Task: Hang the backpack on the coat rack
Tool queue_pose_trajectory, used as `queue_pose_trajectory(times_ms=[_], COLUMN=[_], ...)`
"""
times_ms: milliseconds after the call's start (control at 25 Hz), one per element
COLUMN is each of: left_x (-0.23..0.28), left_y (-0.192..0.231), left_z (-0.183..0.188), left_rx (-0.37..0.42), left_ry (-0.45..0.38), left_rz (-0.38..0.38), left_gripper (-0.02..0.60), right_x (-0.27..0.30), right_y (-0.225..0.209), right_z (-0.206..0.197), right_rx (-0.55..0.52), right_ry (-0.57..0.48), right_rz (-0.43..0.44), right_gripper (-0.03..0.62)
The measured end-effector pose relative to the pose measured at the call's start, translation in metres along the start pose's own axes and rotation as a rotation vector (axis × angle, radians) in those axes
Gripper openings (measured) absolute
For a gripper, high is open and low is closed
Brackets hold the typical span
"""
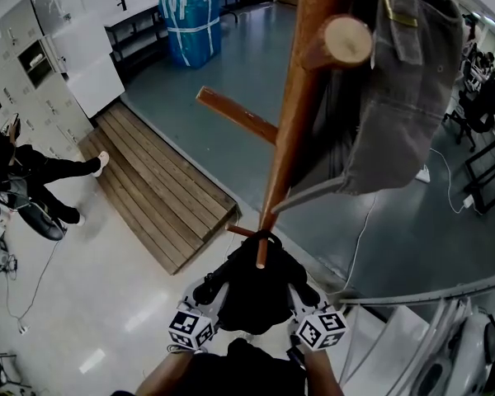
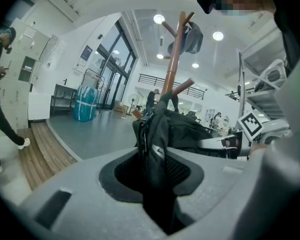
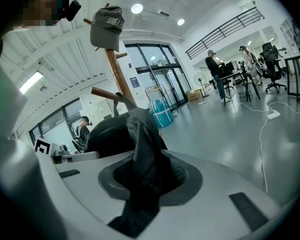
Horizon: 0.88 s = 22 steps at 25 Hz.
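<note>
The left gripper (image 2: 157, 171) has its jaws pinched on a strap of the black backpack (image 1: 252, 291), and the right gripper (image 3: 145, 176) clamps another fold of it. The backpack hangs between them against the wooden coat rack (image 1: 285, 139), its top at a low peg (image 1: 261, 252).

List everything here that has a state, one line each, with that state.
backpack: held up by both grippers at the rack's low peg; whether it is hooked on cannot be told.
left gripper: shut on the backpack.
right gripper: shut on the backpack.
coat rack: standing upright.
cap: hanging at the rack's top.
side peg: bare.
</note>
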<state>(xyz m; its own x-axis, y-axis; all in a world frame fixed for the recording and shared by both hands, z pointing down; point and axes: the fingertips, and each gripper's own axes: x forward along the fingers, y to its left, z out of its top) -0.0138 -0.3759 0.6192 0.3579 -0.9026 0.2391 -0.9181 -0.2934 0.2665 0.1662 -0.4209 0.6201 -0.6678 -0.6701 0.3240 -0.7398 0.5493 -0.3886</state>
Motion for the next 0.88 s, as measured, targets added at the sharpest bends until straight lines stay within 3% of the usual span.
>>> queue_pose_trajectory(times_ms=[880], left_x=[0.01], left_y=[0.026], left_z=[-0.005], left_rx=[0.004], left_ry=[0.03], left_rz=[0.024], left_gripper=[0.118], right_x=[0.016], right_y=[-0.009], right_z=[-0.003], right_rx=[-0.059], right_ry=[-0.002], right_rz=[-0.044], right_gripper=[0.103])
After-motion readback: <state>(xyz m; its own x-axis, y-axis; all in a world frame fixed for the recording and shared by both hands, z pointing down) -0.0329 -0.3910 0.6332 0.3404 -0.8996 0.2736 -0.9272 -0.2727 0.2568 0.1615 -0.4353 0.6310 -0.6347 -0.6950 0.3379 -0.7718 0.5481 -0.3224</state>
